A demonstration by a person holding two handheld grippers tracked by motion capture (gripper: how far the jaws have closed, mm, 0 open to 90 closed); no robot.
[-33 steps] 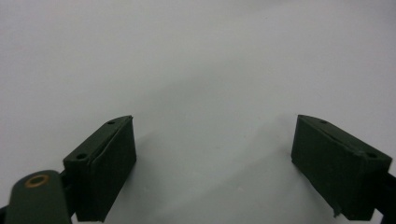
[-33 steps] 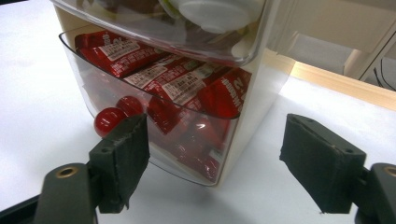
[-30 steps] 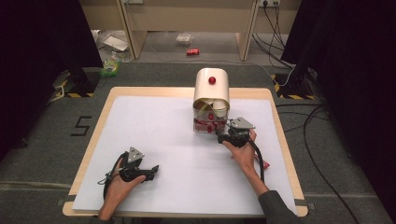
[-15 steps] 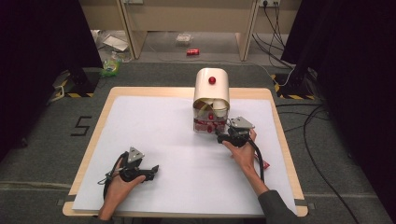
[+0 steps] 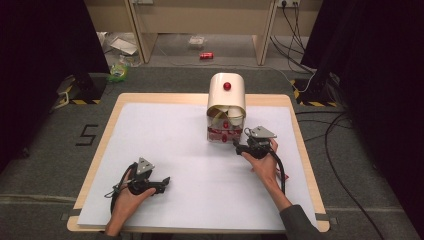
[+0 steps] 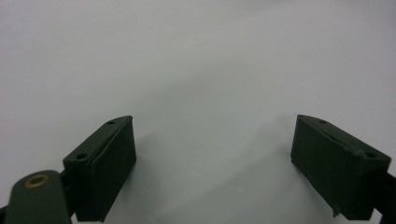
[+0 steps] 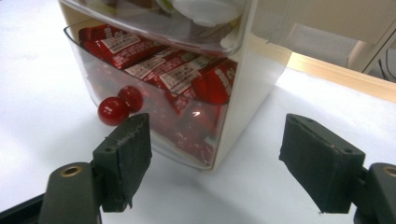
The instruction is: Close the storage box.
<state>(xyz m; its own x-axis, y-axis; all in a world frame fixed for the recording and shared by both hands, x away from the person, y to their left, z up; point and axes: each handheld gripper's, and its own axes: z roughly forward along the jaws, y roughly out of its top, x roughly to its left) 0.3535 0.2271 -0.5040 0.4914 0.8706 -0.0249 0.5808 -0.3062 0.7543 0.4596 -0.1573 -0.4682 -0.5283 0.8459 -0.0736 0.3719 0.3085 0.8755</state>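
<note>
A cream cabinet (image 5: 226,107) with a red knob (image 5: 227,86) on top stands at the back middle of the white table (image 5: 165,135). Its clear lower drawer (image 7: 163,70) holds red packets and has a red ball handle (image 7: 112,111). My right gripper (image 5: 239,146) lies just right of the cabinet's front. In the right gripper view, my right gripper (image 7: 215,126) is open; its jaws have just been closing a little with nothing between the pads, and the cabinet's (image 7: 243,93) lower corner is close ahead. My left gripper (image 5: 164,183) rests near the front left, and in its own view my left gripper (image 6: 215,121) is open over bare white table.
The table's wooden rim (image 5: 300,145) runs close to the right hand. On the floor behind the table lie a red can (image 5: 206,56) and some litter (image 5: 120,67); cables (image 5: 335,135) trail at the right.
</note>
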